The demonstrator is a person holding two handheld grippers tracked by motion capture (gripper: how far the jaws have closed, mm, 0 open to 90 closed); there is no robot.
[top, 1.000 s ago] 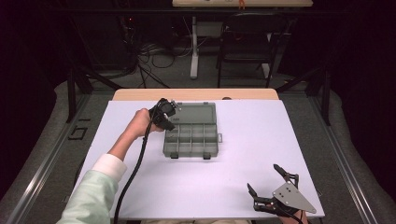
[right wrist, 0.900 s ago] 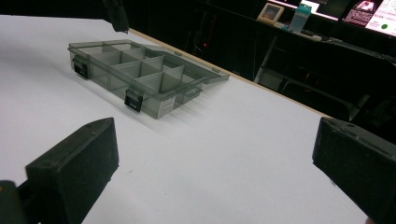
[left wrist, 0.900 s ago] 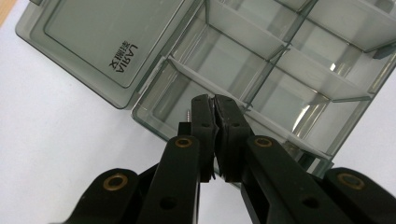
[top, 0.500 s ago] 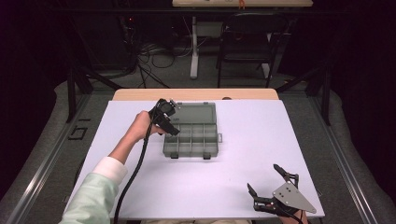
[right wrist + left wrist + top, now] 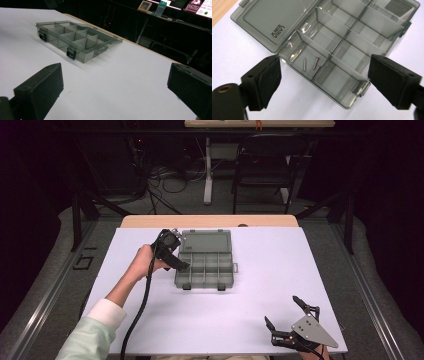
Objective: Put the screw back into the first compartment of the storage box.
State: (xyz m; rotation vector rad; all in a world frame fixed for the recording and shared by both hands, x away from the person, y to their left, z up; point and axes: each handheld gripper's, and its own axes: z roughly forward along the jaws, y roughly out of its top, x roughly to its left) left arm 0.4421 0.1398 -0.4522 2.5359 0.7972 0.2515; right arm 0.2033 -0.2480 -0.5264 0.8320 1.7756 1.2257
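Left gripper view looks straight down into an open grey plastic organizer box (image 5: 342, 50) on the white counter (image 5: 234, 52), and three small screws (image 5: 313, 64) lie loose in the corner compartment next to the hinged lid (image 5: 274, 20). The left tool (image 5: 322, 75) hangs just above that compartment with its jaws spread wide and nothing between the pads; they have just been opening, which reads as a screw dropped off here. From the high view, the left tool (image 5: 172, 251) sits over the box's (image 5: 206, 257) left end, near the middle of the counter (image 5: 300, 270), while the right tool (image 5: 292, 325) rests wide open and empty at the near right corner, well apart from the box. To finish this step cleanly, I would lift the left tool straight up before swinging it away, so that neither pad catches the thin divider walls or the box's side and shoves the light box across the counter. A quick look that the screws lie flat inside one compartment, not propped on a divider, is worthwhile. No further loose screws can be made out on the counter, so where the next one comes from cannot be told.
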